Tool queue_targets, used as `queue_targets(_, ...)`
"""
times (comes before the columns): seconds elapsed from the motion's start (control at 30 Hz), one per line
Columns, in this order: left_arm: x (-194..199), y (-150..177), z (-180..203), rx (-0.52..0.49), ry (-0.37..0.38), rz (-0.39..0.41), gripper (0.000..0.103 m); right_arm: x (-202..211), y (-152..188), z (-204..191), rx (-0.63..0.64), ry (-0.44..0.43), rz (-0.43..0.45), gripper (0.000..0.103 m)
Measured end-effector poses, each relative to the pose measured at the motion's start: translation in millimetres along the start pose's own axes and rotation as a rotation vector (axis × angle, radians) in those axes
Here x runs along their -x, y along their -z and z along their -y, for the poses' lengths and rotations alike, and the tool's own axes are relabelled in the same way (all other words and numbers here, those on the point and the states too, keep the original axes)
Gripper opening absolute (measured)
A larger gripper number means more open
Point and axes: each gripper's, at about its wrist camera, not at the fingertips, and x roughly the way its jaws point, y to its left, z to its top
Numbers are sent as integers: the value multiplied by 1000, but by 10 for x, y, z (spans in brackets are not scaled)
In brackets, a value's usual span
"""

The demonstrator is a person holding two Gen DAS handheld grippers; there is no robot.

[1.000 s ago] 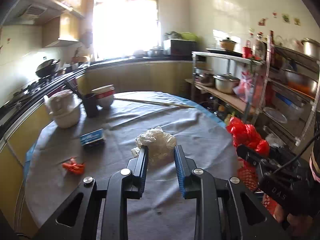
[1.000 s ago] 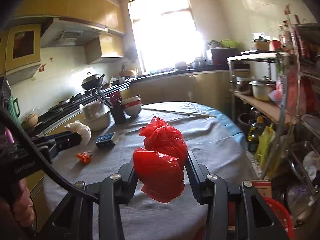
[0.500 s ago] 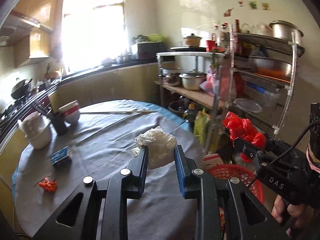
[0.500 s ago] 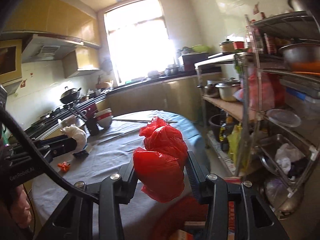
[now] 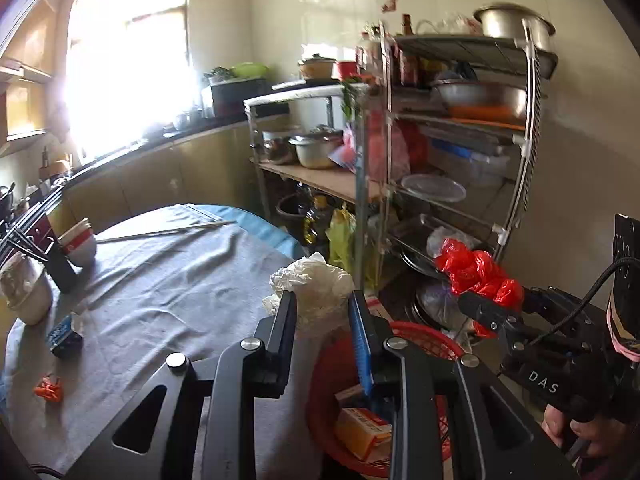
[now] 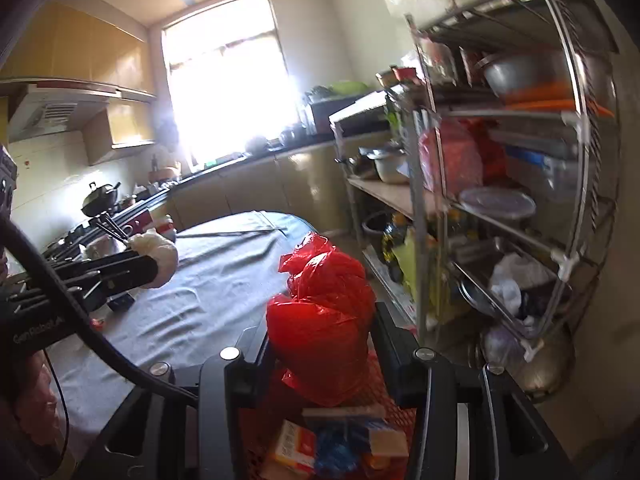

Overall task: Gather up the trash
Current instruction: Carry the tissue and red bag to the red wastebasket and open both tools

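Observation:
My left gripper (image 5: 322, 312) is shut on a crumpled white plastic bag (image 5: 316, 292) and holds it in the air over the table's right edge, just left of a red mesh trash basket (image 5: 420, 336) on the floor. My right gripper (image 6: 320, 340) is shut on a crumpled red plastic bag (image 6: 324, 320) and holds it above the same basket (image 6: 376, 396), which holds a few small boxes (image 6: 296, 448). The red bag also shows in the left wrist view (image 5: 476, 272). A small orange scrap (image 5: 48, 388) and a blue box (image 5: 64, 334) lie on the grey tablecloth (image 5: 168, 304).
A metal shelf rack (image 5: 452, 152) full of pots and containers stands right of the basket. Bowls (image 5: 78, 240), a dark cup (image 5: 60, 268), a white pot (image 5: 24, 292) and a long stick (image 5: 168, 232) sit on the table's far side. A counter runs under the window.
Both grippers have swung right, from over the table to the basket beside the rack, each still holding its bag. The basket and its boxes have come into view below them.

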Motion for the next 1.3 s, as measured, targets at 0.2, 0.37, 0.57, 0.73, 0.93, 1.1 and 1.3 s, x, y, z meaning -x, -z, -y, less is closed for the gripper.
queue_targets(0.2,-170,45,158,-13,18,-38,28,-19,106,170,-23,21,-37,47)
queue_targets(0.37,-294,114,218,-29,25,-72,28,-91,220,229,-43,27,-72,47)
queue_targets(0.57,-421,189,272,-49,36,-115,28,-216,325,308,-77,30,-112,47)
queue_targets(0.73,-477,236,283,-48,35,-132,28,-260,387,371,-101,40,-130,47)
queue_targets(0.93,-512,250,296,-50,28,-144,30,-289,435,419,-117,46,-142,47)
queue_targets(1.1,-549,275,309,-57,28,-159,30,-314,472,429,-115,50,-154,48)
queue_targets(1.3,-557,285,340,-75,30,-167,32,-349,503,469,-133,45,-178,49)
